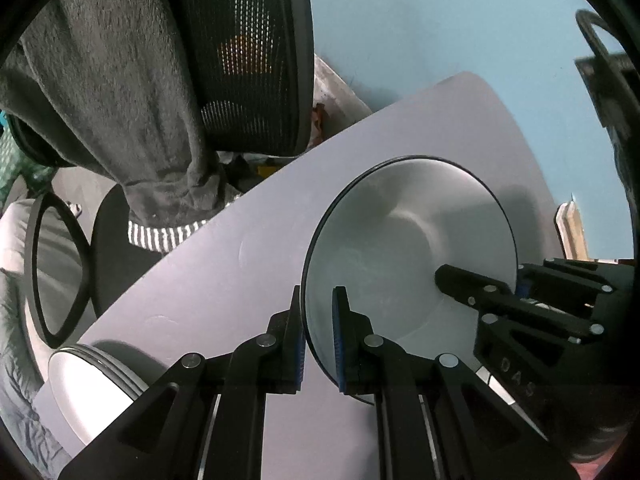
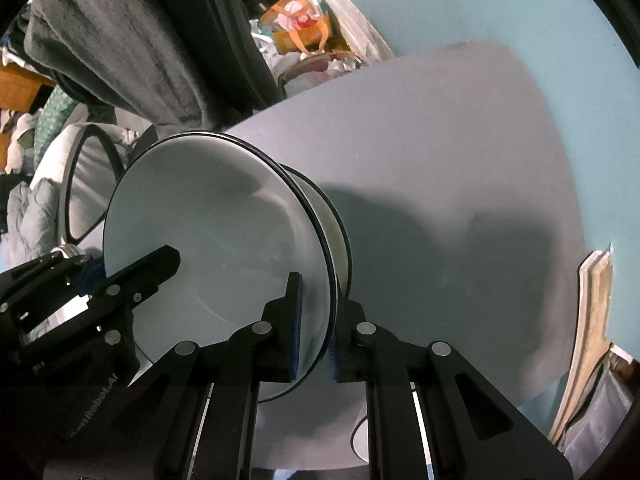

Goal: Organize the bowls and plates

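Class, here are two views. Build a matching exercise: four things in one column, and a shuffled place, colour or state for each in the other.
1 bowl
2 plate stack
3 grey garment
4 wall

A resting on the table
B blue
C rim gripped by left tool and right tool
D draped over the chair

Pairs: 1-C, 2-A, 3-D, 4-B

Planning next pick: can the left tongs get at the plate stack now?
Probably not yet: left tongs are shut on the held plate; the stack itself sits unobstructed on the table.
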`<state>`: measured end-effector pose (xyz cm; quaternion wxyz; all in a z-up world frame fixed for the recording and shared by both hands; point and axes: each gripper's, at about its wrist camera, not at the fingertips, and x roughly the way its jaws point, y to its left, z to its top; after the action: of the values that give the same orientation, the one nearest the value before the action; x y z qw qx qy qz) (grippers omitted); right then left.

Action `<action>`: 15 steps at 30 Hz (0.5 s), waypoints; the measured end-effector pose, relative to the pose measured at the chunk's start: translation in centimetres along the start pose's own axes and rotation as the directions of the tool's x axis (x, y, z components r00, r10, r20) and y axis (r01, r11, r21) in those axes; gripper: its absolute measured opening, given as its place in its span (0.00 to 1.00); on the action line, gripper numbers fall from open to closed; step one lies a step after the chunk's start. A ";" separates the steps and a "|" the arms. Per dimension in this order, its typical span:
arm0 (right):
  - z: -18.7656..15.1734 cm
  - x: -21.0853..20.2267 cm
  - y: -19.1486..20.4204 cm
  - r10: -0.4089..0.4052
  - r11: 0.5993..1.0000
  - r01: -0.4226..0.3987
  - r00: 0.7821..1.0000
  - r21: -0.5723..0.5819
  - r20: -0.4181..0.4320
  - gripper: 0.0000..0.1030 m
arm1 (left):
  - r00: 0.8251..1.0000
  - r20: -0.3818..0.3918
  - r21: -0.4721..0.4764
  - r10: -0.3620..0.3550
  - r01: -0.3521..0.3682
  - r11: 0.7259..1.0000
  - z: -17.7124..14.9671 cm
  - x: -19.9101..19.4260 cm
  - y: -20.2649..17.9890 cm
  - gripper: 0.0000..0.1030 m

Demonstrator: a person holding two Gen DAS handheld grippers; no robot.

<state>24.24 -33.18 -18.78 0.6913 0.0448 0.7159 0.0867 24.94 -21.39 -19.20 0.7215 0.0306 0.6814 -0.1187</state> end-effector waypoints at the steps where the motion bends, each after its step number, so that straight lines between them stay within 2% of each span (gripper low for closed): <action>1: 0.0 -0.1 0.0 -0.001 1.000 0.001 1.000 0.003 0.002 0.11 | 1.000 0.002 0.007 0.004 -0.004 1.000 -0.1 0.0 0.0 0.10; 6: 0.3 -0.1 -0.1 -0.002 1.000 0.002 1.000 0.003 -0.004 0.11 | 1.000 -0.026 -0.001 -0.001 0.001 1.000 -0.2 0.6 0.2 0.10; 12: 0.2 -0.8 -0.2 0.002 1.000 -0.002 1.000 0.022 0.004 0.17 | 1.000 -0.010 -0.009 -0.013 0.013 1.000 -0.6 0.4 0.3 0.12; 15: 0.2 -0.9 -0.1 -0.009 1.000 0.008 1.000 0.019 0.007 0.17 | 1.000 -0.004 -0.020 -0.022 0.022 1.000 -0.8 0.3 0.4 0.16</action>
<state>24.44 -33.47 -17.94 0.6937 0.0485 0.7145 0.0769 24.28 -20.83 -19.58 0.7190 0.0159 0.6844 -0.1199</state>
